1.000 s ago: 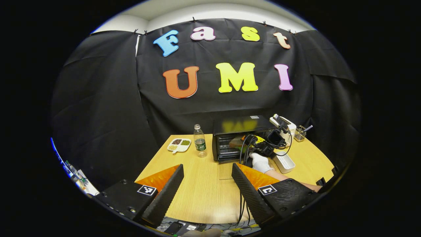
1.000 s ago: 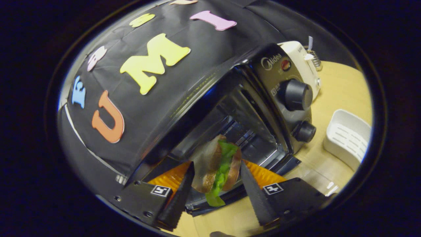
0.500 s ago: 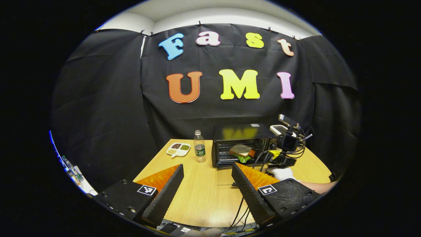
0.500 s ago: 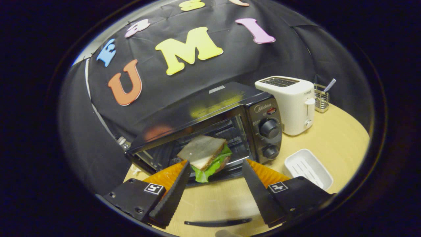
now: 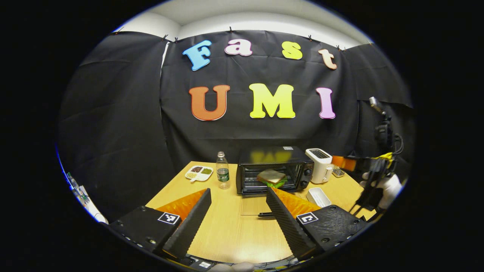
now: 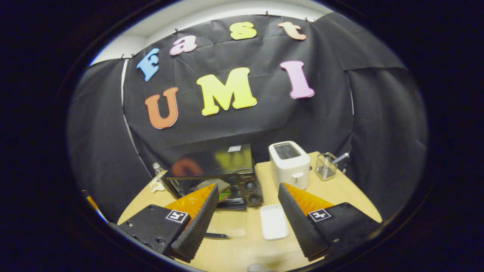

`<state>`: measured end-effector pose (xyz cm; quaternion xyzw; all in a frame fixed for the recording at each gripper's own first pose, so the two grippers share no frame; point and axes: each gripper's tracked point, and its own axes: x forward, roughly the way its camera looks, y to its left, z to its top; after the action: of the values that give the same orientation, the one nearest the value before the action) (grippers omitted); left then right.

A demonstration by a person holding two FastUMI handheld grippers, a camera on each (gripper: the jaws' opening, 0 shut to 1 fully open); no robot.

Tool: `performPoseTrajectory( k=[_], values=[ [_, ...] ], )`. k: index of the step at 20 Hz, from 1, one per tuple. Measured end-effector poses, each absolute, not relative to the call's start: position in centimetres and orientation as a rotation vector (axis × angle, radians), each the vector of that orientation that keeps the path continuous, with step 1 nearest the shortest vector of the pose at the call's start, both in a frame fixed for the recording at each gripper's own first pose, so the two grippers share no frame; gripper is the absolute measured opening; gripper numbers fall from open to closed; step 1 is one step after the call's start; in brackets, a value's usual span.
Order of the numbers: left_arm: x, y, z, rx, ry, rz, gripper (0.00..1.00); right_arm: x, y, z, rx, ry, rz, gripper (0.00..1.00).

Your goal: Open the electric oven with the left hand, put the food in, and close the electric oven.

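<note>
The sandwich (image 5: pixel 271 176) now lies on the rack inside the oven (image 5: pixel 275 170), where 1 second ago it was pinched between the right gripper's fingers at the oven mouth. The right gripper (image 6: pixel 245 211) has since pulled back and up: in the left gripper view it hangs off the tabletop's right edge, held by a gloved hand (image 5: pixel 385 185). Its jaws stand wide apart with nothing between them. The left gripper (image 5: pixel 239 211) hovers over the near edge of the tabletop (image 5: pixel 227 234), jaws also wide open and empty, well apart from the oven.

So the food is in, and I judge that only the closing is left. The oven door (image 5: pixel 261 206) lies folded down flat in front of the oven, its dark handle (image 5: pixel 265 214) toward the near edge; the next move looks like lifting that handle.

On the tabletop I count 1 oven at the middle of the far edge, 1 sandwich inside it, 1 water bottle (image 5: pixel 223 175) just left of the oven, 1 divided dish (image 5: pixel 199 173) toward the far left corner, 1 toaster (image 5: pixel 320 170) right of the oven, 1 wire holder (image 6: pixel 326 166) toward the far right corner, and 1 white tray (image 6: pixel 274 222) in front of the toaster.
</note>
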<state>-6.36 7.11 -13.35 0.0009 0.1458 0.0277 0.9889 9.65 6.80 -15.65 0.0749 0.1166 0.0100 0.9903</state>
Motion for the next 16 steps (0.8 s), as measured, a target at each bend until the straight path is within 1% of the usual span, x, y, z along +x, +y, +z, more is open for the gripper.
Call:
performPoseTrajectory(
  k=[4, 7, 8, 9, 10, 11, 12, 13, 14, 16],
  values=[
    [-4.9, 4.3, -15.9, -0.001, 0.336, 0.082, 0.96, 5.9, 1.1, -12.4, 0.079, 0.173, 0.028, 1.00],
    [-4.1, 2.0, -17.4, -0.034, 0.375, 0.134, 0.96, 4.7, -1.7, -10.7, 0.037, 0.145, 0.094, 1.00],
    [-3.8, 1.2, -18.0, -0.030, 0.388, 0.150, 0.96, 4.5, -2.3, -10.4, 0.030, 0.142, 0.126, 0.90],
    [-3.6, 0.5, -18.6, -0.018, 0.392, 0.163, 0.96, 4.4, -3.2, -10.6, 0.024, 0.149, 0.146, 1.00],
    [-3.4, -0.1, -19.3, 0.001, 0.405, 0.172, 0.97, 4.3, -4.0, -10.8, 0.024, 0.156, 0.160, 0.90],
    [-3.3, -0.9, -20.0, 0.016, 0.412, 0.170, 0.96, 4.2, -4.7, -11.0, 0.027, 0.167, 0.171, 0.90],
    [-3.2, -1.7, -21.0, 0.017, 0.430, 0.167, 0.96, 4.0, -5.3, -11.0, 0.036, 0.172, 0.177, 1.00],
    [-3.2, -2.7, -22.3, 0.006, 0.462, 0.154, 0.96, 3.8, -6.0, -11.0, 0.041, 0.178, 0.170, 0.90],
    [-3.1, -3.5, -23.4, -0.009, 0.482, 0.142, 0.96, 3.7, -6.7, -11.0, 0.047, 0.180, 0.161, 1.00],
    [-2.4, -4.9, -25.9, -0.015, 0.519, 0.112, 0.96, 3.4, -7.3, -11.0, 0.060, 0.194, 0.137, 1.00]
  ],
)
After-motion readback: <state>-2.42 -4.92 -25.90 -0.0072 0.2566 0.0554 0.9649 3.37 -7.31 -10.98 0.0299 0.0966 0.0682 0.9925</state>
